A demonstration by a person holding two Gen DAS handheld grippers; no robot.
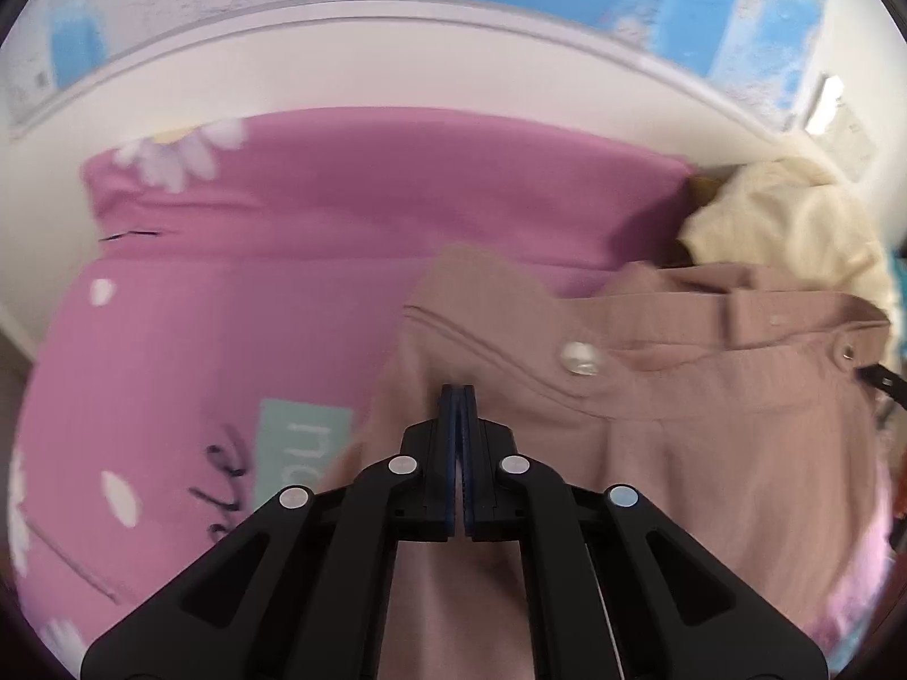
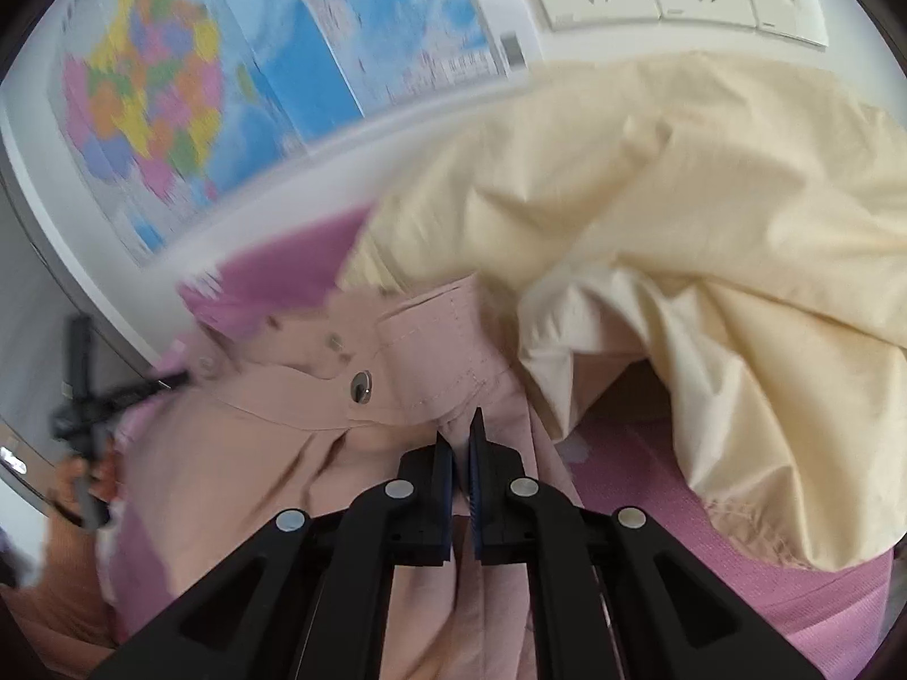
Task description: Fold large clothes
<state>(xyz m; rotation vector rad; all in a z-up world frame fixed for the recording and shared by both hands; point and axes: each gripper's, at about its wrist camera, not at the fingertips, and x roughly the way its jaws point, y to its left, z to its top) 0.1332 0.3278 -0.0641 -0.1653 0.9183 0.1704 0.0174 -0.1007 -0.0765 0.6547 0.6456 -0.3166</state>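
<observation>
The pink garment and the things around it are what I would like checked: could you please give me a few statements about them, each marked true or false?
1. The left gripper is shut on the pink garment. True.
2. The right gripper has its jaws spread wide, clear of any cloth. False: they are nearly together, with pink cloth between them.
3. A cream garment lies bunched beside the pink one. True.
4. The cover under the clothes is green. False: it is purple-pink with white flowers.
5. A map hangs on the wall. True.
</observation>
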